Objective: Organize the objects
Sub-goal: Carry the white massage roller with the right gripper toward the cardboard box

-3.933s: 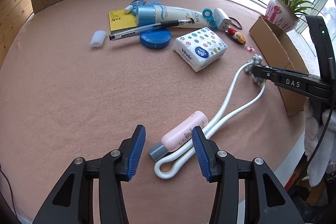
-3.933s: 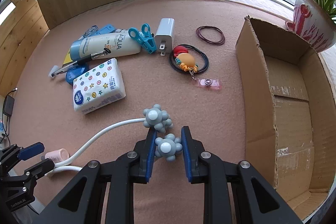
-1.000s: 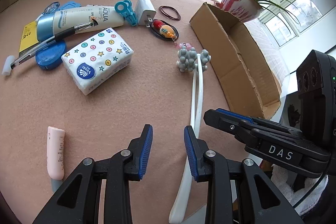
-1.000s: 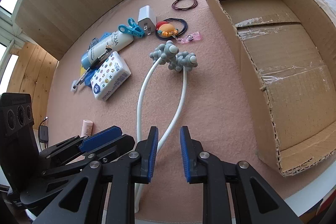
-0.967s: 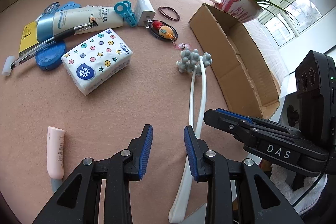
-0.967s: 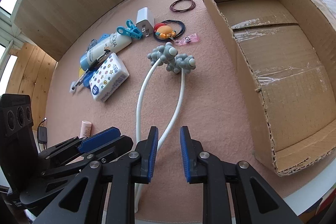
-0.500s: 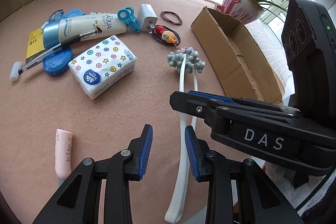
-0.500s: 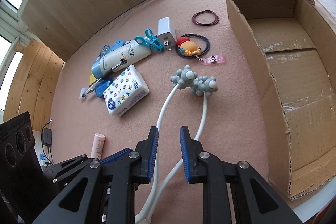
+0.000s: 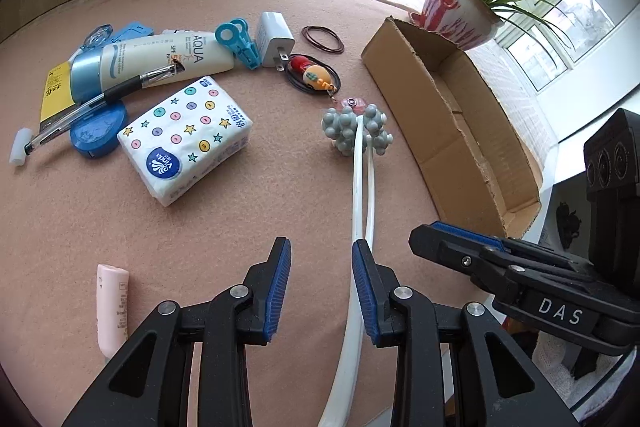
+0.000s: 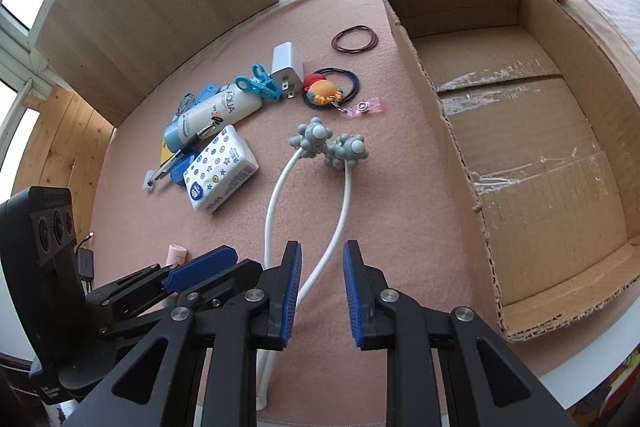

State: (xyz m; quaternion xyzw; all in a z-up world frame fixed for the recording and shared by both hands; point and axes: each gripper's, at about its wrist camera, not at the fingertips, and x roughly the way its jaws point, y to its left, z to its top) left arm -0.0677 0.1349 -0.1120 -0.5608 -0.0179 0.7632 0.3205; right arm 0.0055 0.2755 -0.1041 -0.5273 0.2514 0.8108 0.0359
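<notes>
A white U-shaped neck massager (image 9: pixel 362 179) with grey knobbed heads (image 10: pixel 327 145) lies on the pink table, its loop toward the near edge. My left gripper (image 9: pixel 320 279) is open with nothing between its pads; the massager's white arms run just past its right finger. My right gripper (image 10: pixel 318 287) is open above one white arm (image 10: pixel 320 267), which passes between its fingers untouched. The open cardboard box (image 10: pixel 520 155) is empty at the right; it also shows in the left wrist view (image 9: pixel 448 123).
A tissue pack (image 9: pixel 186 139), sunscreen tube (image 9: pixel 160 61), pen (image 9: pixel 100 99), blue clip (image 9: pixel 238 43), charger (image 9: pixel 274 37), keychain (image 9: pixel 316 77), hair bands (image 9: pixel 322 37) and pink tube (image 9: pixel 113 303) lie on the left. A potted plant (image 9: pixel 460 7) stands behind the box.
Both grippers have pulled back and apart a little. The right gripper now sits to the right of the left one instead of crossing in front. The massager's arms lie closer together.
</notes>
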